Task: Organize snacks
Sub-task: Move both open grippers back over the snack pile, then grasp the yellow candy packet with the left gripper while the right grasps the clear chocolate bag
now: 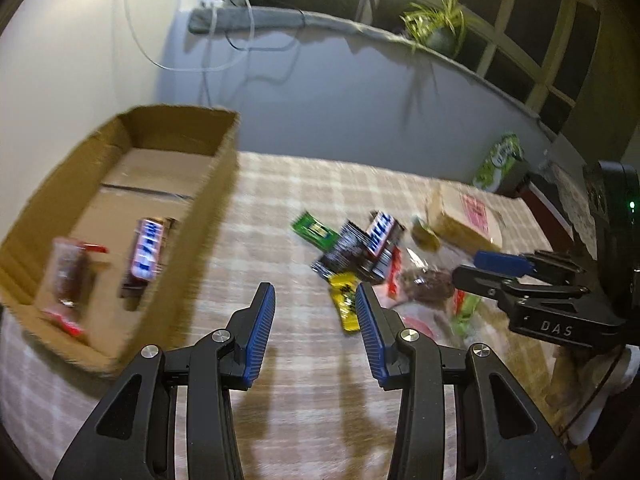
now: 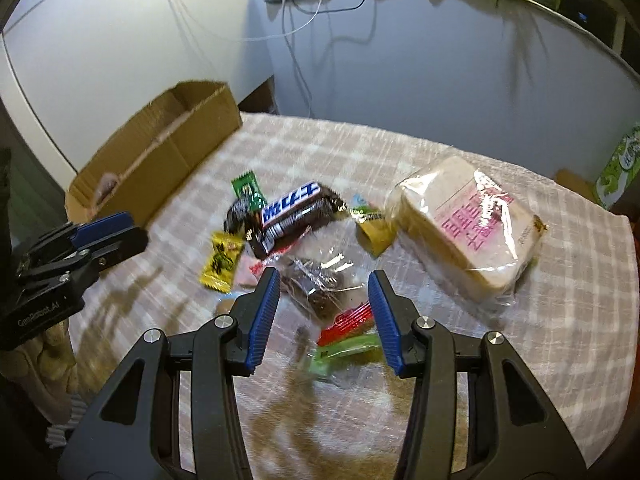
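A pile of snacks lies on the checked tablecloth: a Snickers bar, a yellow packet, a green packet, a clear pack with a brown cake and a bagged loaf of bread. An open cardboard box holds a Snickers bar and a red-trimmed clear pack. My left gripper is open and empty, right of the box, near the yellow packet. My right gripper is open, hovering just above the brown cake pack.
A green carton stands at the table's far right edge. A wall with hanging cables rises behind the table, topped by a ledge with a potted plant. The cardboard box sits at the table's left edge.
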Demonstrator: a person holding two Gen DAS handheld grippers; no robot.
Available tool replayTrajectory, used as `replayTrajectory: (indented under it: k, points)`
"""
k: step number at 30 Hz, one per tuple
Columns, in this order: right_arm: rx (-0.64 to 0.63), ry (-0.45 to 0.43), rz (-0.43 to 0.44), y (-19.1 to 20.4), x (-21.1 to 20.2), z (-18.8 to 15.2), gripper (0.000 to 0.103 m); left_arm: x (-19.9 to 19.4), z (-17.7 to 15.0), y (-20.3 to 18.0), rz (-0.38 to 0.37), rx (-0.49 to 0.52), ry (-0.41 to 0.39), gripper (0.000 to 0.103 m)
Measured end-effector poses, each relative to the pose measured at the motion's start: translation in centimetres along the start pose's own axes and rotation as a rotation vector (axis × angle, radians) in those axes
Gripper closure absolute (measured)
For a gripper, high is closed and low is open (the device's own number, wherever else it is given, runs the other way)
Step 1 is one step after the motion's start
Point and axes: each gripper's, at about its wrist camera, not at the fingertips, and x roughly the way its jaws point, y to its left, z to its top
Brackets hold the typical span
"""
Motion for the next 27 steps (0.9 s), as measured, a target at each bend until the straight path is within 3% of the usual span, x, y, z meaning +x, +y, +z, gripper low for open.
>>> replayTrajectory:
  k: [10,20,24,27]
  points:
    - [-0.085,0.042,0.014,0.9,2.6,0.4,0.055,3.9,-0.2,-1.4,-0.035,0.026,0.092,0.063]
    - [-0.136,0.072,0.002,0.8,4.3,0.8,0.055,6.0,-0.1,-2.2,-0.007,0.073,0.111,0.063]
    - [-0.14,0.084,-0.003,0.9,5.1,0.7,0.056,6.2,-0.1,-2.6,0.004,0.096,0.106,0.078]
    - [-0.138,0.08,-0.001,0.9,5.2,0.8,0.062,6.4,0.0,-2.5,0.006,0.089,0.102,0.082]
